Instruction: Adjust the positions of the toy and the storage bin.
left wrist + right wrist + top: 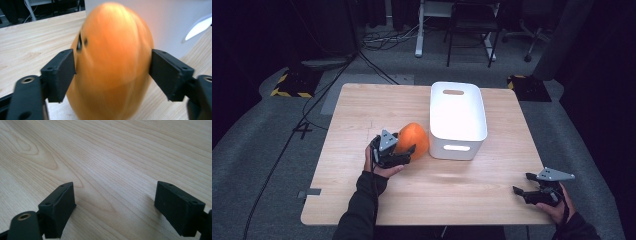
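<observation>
The right claw (526, 184) gapes empty low over the worktop's (362, 107) near right corner. The left claw (112, 72) grips an orange ball (112, 62) just beside the white bin (457, 117).

The wooden table (422, 190) is lit evenly from above, while the surrounding room is left dark. In the left gripper view the orange fruit (112, 62) is smeared by blur, and glare is seen on the white bin (180, 22). Soft shadows are cast beneath the right gripper (115, 206).
</observation>
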`<state>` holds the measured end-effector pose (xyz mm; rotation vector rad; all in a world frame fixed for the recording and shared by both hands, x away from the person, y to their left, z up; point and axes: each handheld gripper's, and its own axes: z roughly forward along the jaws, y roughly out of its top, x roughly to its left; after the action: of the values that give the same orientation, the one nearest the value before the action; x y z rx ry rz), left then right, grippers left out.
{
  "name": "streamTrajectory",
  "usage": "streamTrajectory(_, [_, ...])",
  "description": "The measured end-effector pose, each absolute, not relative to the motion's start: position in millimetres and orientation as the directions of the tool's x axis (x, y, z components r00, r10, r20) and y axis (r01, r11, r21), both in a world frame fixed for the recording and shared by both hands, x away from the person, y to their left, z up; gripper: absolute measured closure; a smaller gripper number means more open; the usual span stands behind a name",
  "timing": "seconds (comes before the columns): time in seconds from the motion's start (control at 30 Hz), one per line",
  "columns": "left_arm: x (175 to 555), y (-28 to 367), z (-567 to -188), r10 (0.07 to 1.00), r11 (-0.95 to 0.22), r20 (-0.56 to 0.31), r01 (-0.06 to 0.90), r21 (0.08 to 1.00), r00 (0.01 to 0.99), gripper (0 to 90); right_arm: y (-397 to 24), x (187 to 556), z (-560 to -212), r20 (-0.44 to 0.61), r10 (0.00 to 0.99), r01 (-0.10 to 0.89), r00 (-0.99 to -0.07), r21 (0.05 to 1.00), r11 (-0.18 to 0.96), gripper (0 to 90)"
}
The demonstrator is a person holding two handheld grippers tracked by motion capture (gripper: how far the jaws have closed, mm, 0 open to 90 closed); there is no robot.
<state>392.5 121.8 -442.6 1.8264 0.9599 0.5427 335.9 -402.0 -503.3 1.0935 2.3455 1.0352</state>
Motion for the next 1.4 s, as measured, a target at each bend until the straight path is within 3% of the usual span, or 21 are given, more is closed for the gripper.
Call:
streamTrajectory(0.2, [406.1, 113.7, -439.8, 0.807, -0.245, -0.056, 0.419, 0.874, 0.588, 15.2, -402.0, 335.9, -503.3, -0.010, 0.769, 0.511, -0.640, 0.742, 0.434, 16.8])
streamTrajectory(0.33, [410.2, 105.9, -440.5, 0.819, -0.295, -0.009, 0.433, 0.852, 0.574, 14.9, -402.0, 335.9, -503.2, -0.009, 0.769, 0.511, -0.640, 0.742, 0.434, 16.8])
streamTrajectory(0.53, [407.7, 107.0, -442.3, 0.817, -0.303, 0.005, 0.421, 0.855, 0.577, 38.1, -402.1, 336.3, -503.7, -0.012, 0.768, 0.507, -0.640, 0.745, 0.434, 16.8])
streamTrajectory(0.7, [399.1, 110.6, -448.2, 0.812, -0.304, 0.020, 0.394, 0.867, 0.584, 49.8, -401.7, 336.6, -503.4, -0.007, 0.770, 0.512, -0.638, 0.743, 0.431, 16.8])
streamTrajectory(1.4, [394.1, 114.6, -454.6, 0.809, -0.274, 0.005, 0.369, 0.888, 0.588, 54.9, -401.4, 336.9, -503.4, -0.006, 0.773, 0.513, -0.635, 0.745, 0.427, 16.8])
